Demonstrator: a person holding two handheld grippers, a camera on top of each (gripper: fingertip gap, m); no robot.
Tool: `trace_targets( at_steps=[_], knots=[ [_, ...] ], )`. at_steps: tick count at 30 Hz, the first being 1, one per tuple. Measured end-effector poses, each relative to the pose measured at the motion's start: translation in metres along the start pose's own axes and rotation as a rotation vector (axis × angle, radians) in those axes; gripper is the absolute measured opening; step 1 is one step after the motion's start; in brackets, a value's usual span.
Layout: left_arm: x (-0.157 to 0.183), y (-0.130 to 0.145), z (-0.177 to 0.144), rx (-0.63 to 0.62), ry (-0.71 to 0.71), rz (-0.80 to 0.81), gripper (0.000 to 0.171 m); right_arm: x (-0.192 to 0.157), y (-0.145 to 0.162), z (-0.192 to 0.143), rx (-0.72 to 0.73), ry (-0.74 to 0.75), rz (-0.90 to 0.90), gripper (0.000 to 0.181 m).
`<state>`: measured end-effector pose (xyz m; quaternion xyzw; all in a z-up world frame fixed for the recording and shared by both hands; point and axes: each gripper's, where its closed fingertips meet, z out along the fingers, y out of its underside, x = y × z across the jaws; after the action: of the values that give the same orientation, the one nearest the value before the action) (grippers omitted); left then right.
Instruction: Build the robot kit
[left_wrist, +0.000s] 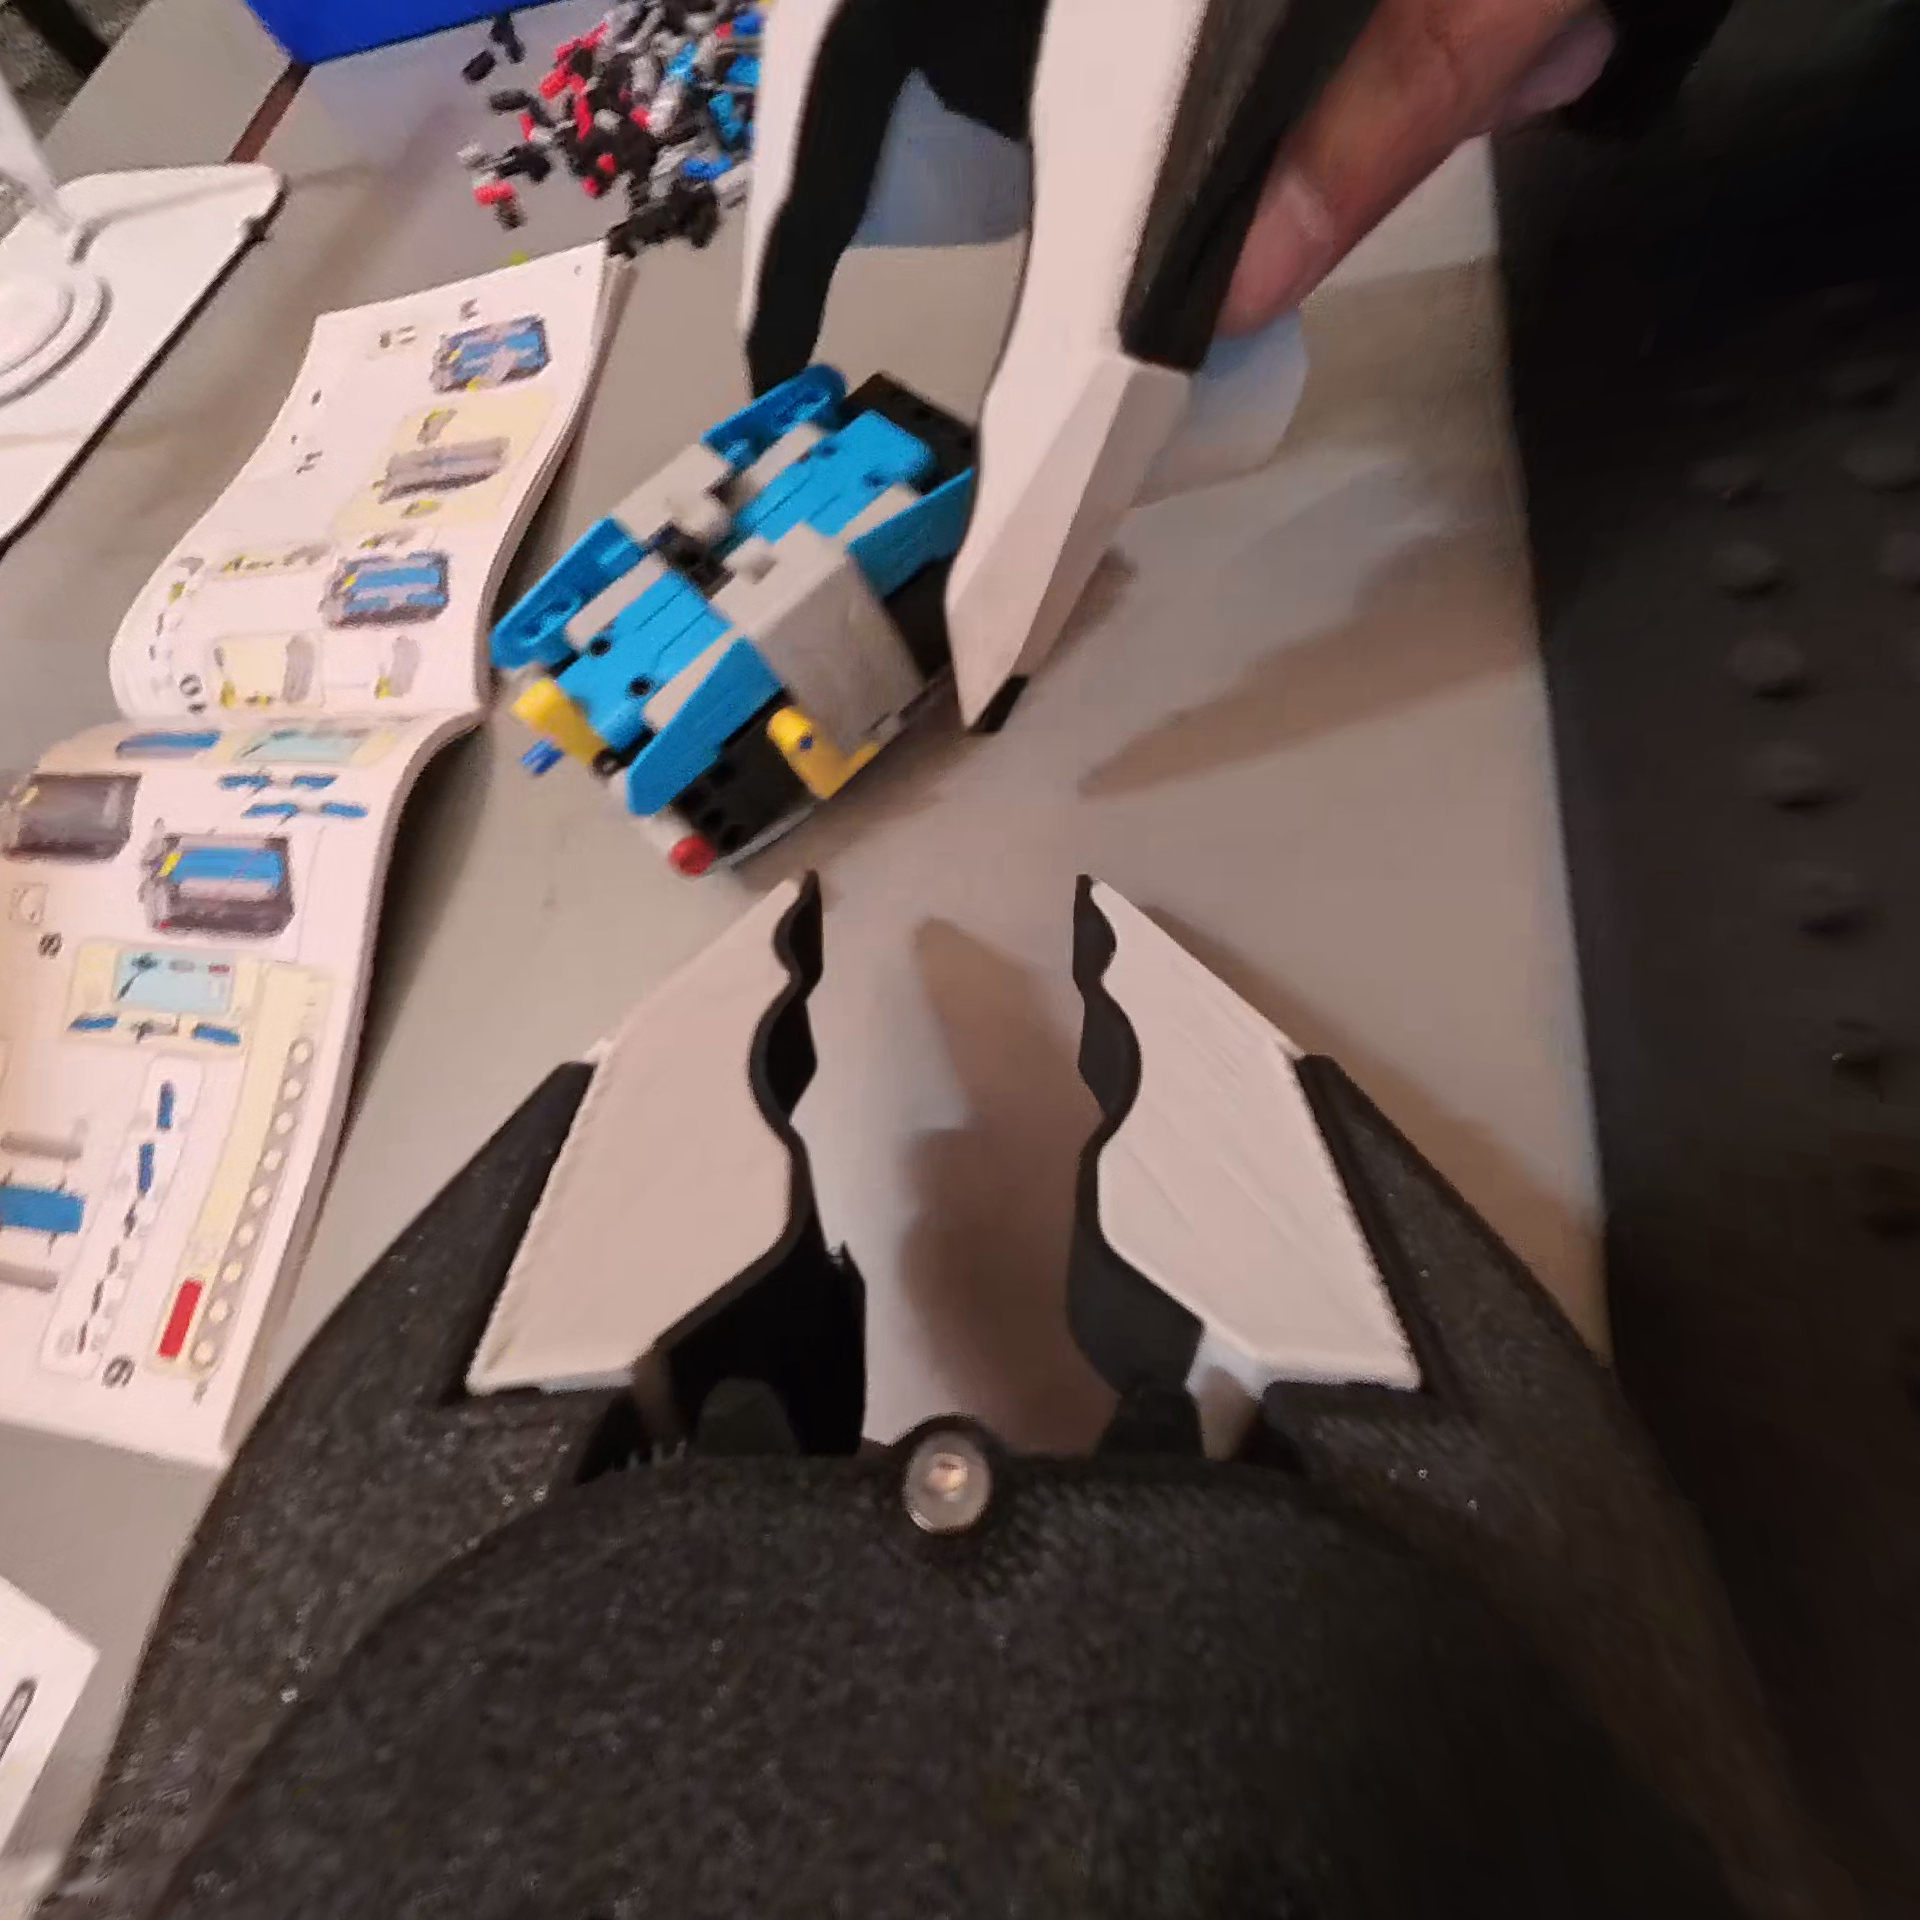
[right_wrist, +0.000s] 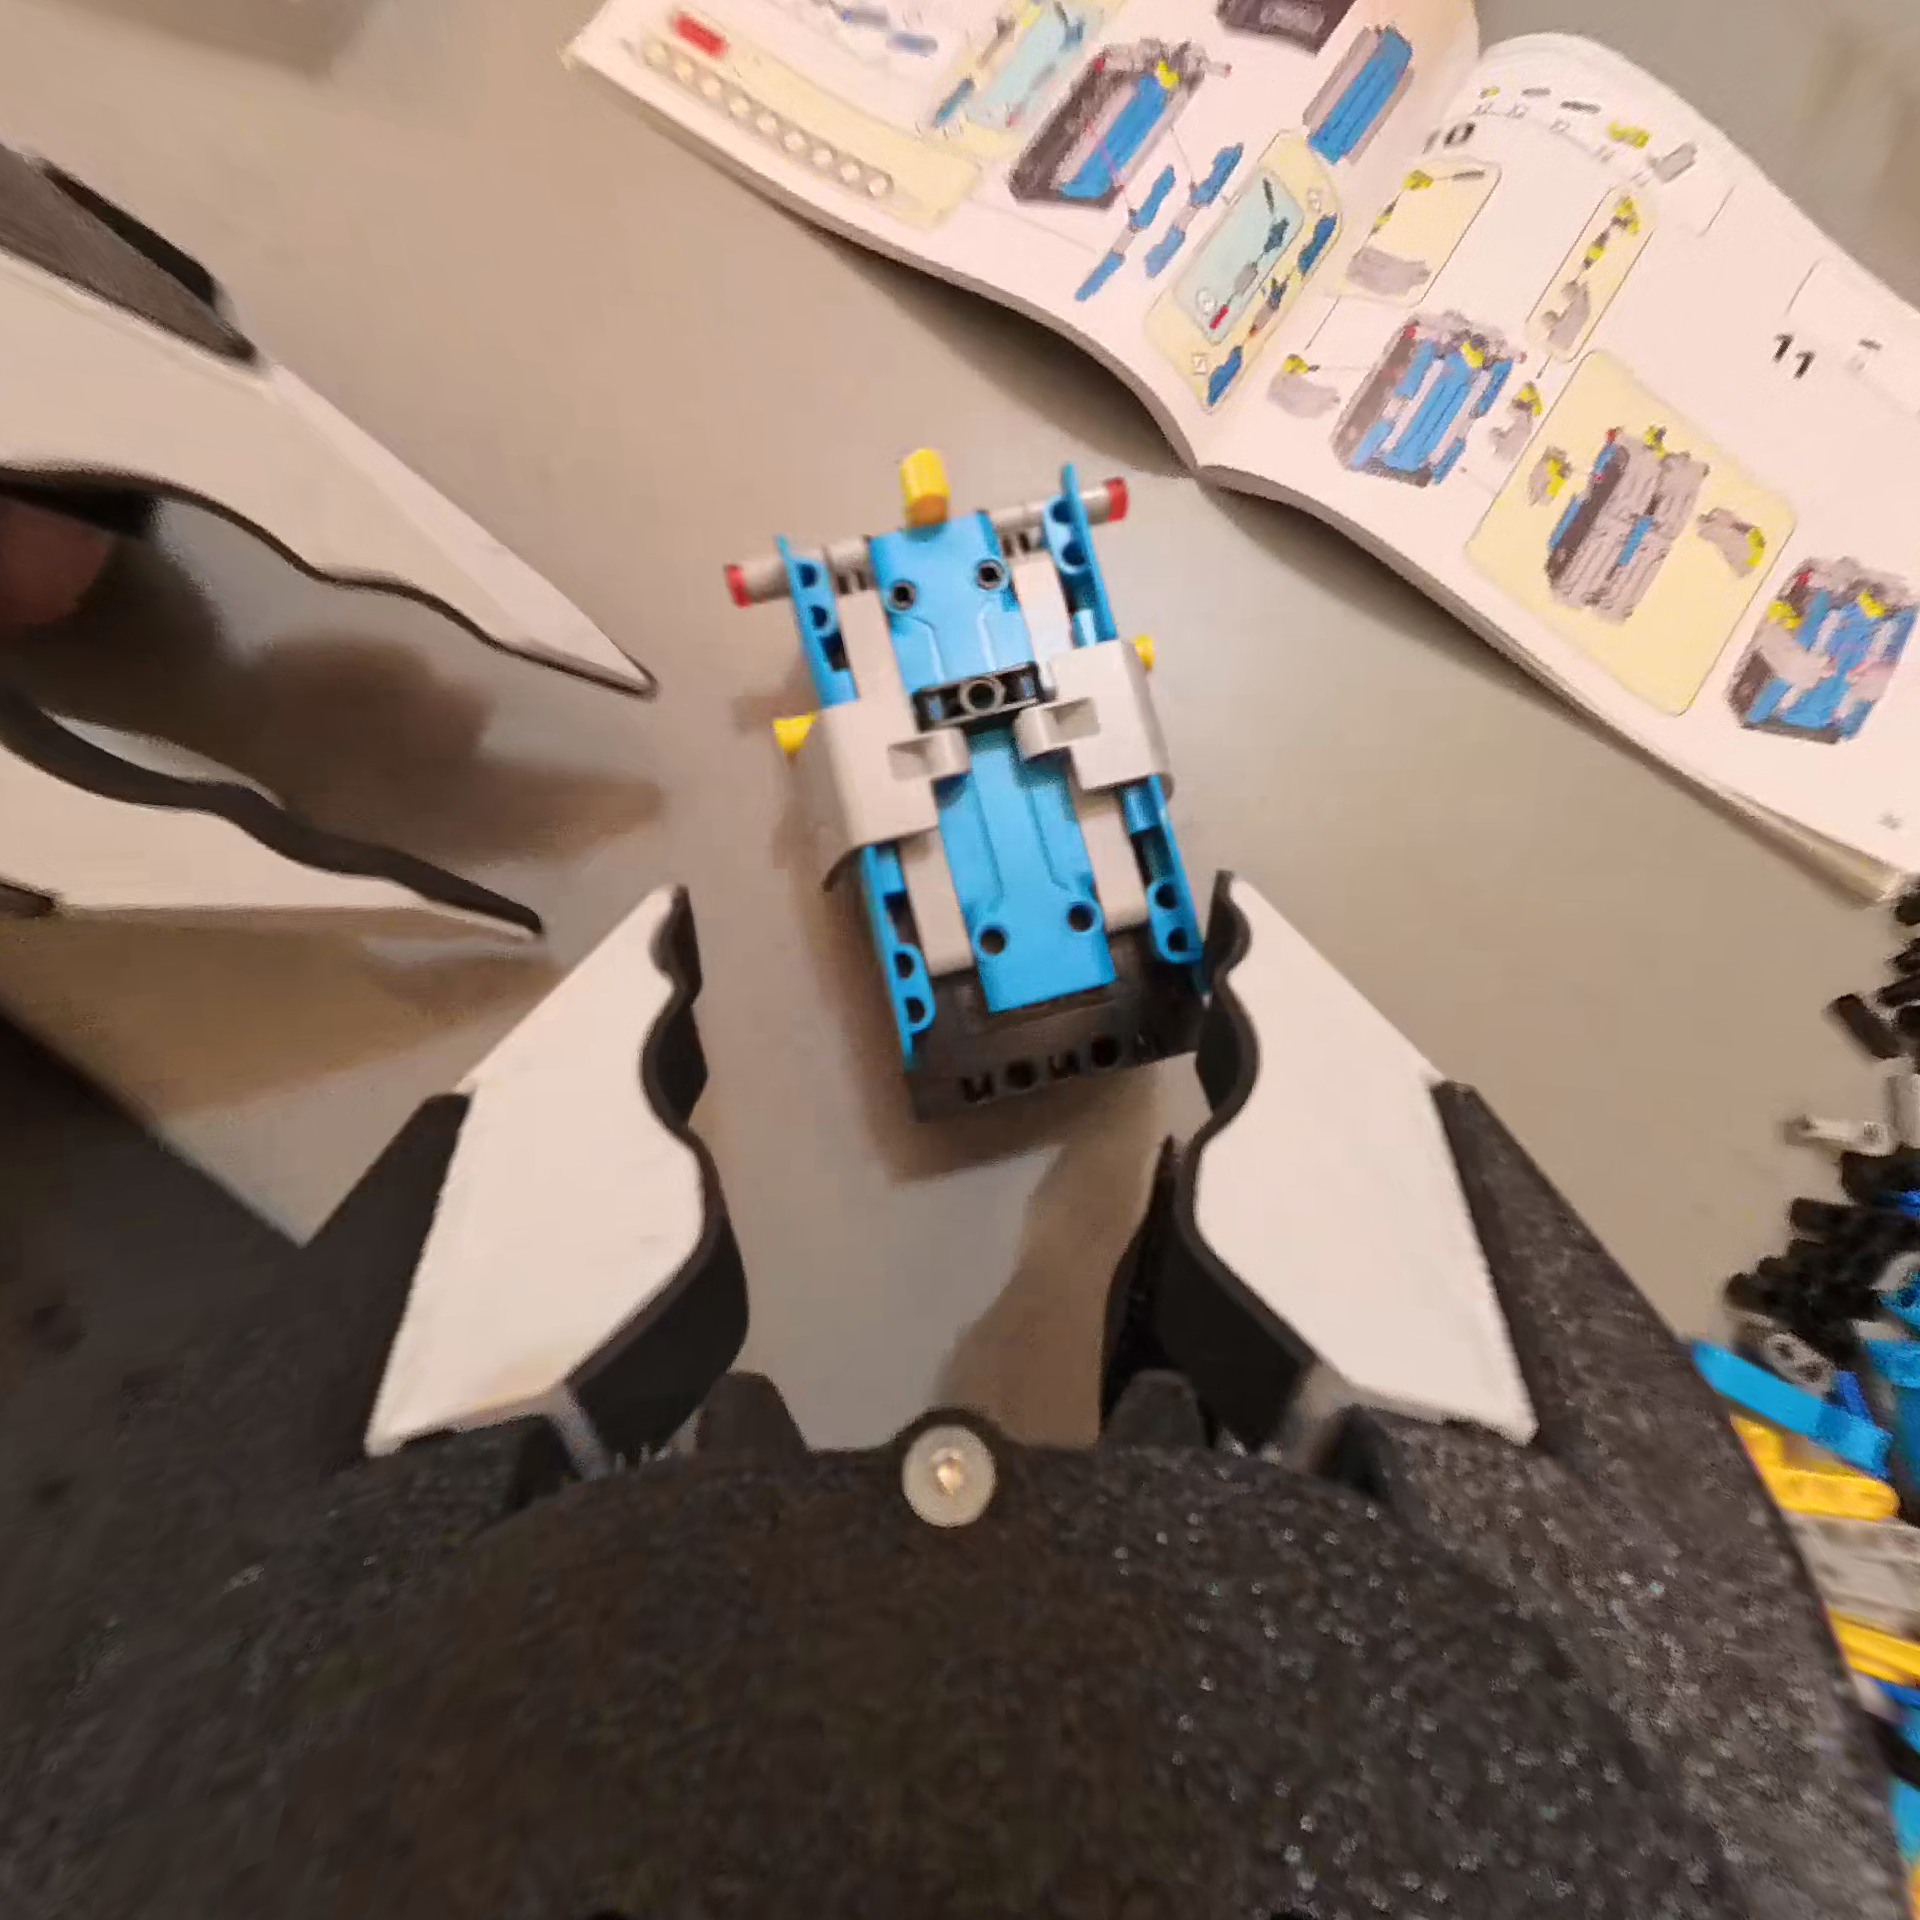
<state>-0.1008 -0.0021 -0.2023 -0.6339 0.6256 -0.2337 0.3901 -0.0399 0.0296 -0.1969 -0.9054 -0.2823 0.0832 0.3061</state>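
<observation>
A blue, grey and black brick model (right_wrist: 987, 790) lies flat on the grey table (right_wrist: 520, 416), and everything else is placed from it. It has yellow pegs at its sides and at one end, and a grey axle with red tips across that same end.

The right gripper (right_wrist: 951, 914) reaches over the model's black end with its white fingers (right_wrist: 582, 1143) spread wide. One finger's black pad looks to be touching or just beside the model's corner, the other finger stands clear of it, and nothing is clamped. In the left wrist view this gripper (left_wrist: 883, 520) comes down over the model, and a person's hand (left_wrist: 1403, 156) is wrapped round it.

The left gripper (left_wrist: 945, 894) sits near the model's axle end, apart from it, with its jaws well open and holding nothing. In the right wrist view it (right_wrist: 592, 800) shows to one side of the model, with its tips pointing towards it.

An open instruction booklet (left_wrist: 312, 582) lies beside the model, on the side away from the table's edge. Beyond the model's black end lies a heap of loose black, red, grey and blue parts (left_wrist: 623, 114). A white board (left_wrist: 114, 301) lies past the booklet.
</observation>
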Motion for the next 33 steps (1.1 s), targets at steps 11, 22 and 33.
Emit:
trace_targets(
  at_steps=[11,22,33],
  knots=[
    [-0.047,0.005,-0.013,0.074,-0.033,-0.527,0.061,0.012,0.000,0.015,-0.092,0.009,-0.157,0.065],
    [-0.065,-0.067,-0.048,0.684,0.372,-1.064,0.079,-0.015,-0.064,-0.019,0.422,0.280,-0.294,0.065],
    [-0.069,-0.058,-0.050,0.572,0.170,-0.837,0.049,-0.037,-0.055,-0.002,0.429,0.138,-0.234,0.073]
  ],
)
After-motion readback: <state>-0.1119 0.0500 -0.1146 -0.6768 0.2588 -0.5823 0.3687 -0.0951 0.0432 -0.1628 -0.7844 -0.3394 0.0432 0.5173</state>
